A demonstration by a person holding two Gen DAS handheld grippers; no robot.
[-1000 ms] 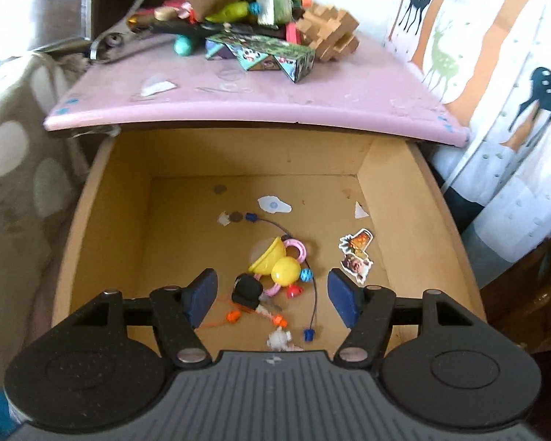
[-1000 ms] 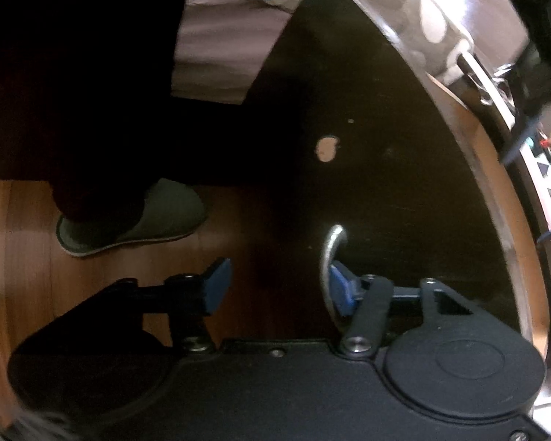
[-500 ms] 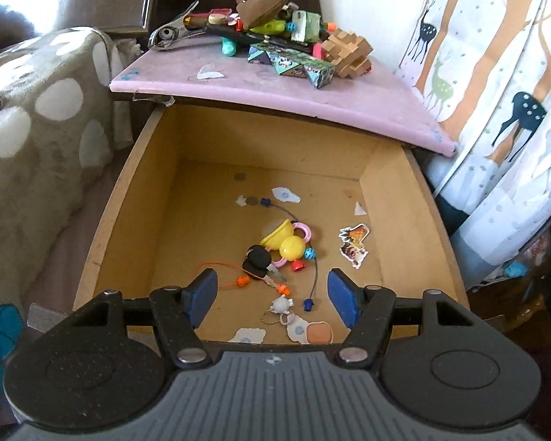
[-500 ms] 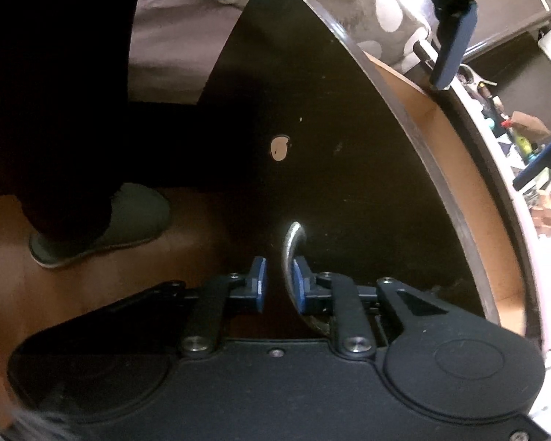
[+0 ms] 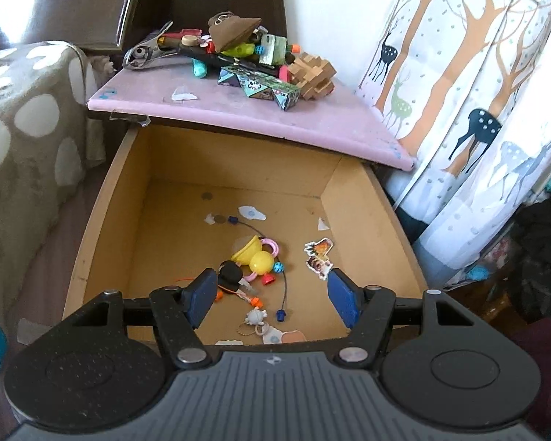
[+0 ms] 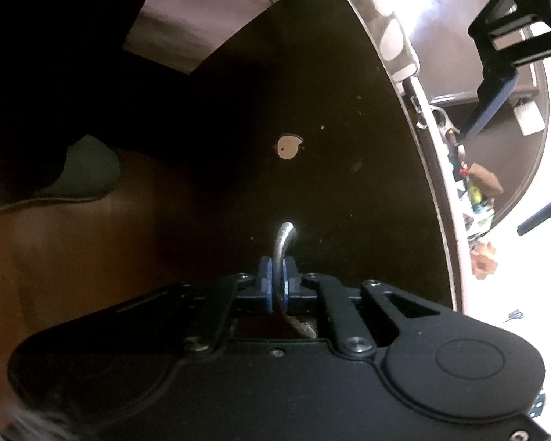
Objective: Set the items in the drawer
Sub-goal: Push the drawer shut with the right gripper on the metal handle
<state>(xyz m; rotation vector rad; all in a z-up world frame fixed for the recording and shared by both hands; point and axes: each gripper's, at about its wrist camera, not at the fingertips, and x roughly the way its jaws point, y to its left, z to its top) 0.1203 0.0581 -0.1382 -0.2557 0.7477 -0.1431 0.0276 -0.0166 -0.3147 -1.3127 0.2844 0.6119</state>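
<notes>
The wooden drawer (image 5: 103,213) stands pulled out under a pink tabletop (image 5: 260,110). Inside lie a yellow toy (image 5: 255,257), a black key fob (image 5: 229,273), stickers (image 5: 317,255) and small beads. My left gripper (image 5: 270,296) hovers open above the drawer's front edge, holding nothing. On the tabletop sits a pile of items: a wooden puzzle (image 5: 312,75), a patterned box (image 5: 264,86), a metal clamp (image 5: 145,51). My right gripper (image 6: 275,283) is shut on the drawer's metal handle (image 6: 283,239), on the dark drawer front (image 6: 312,128).
A spotted grey blanket (image 5: 22,136) lies left of the drawer. A deer-print curtain (image 5: 470,92) hangs on the right. A person's slippered foot (image 6: 69,176) rests on the wooden floor left of the drawer front. The left gripper's fingers (image 6: 496,99) show at the upper right.
My right gripper went from open beside the handle to shut on it. The left gripper pulled back and up, so more of the drawer and tabletop shows.
</notes>
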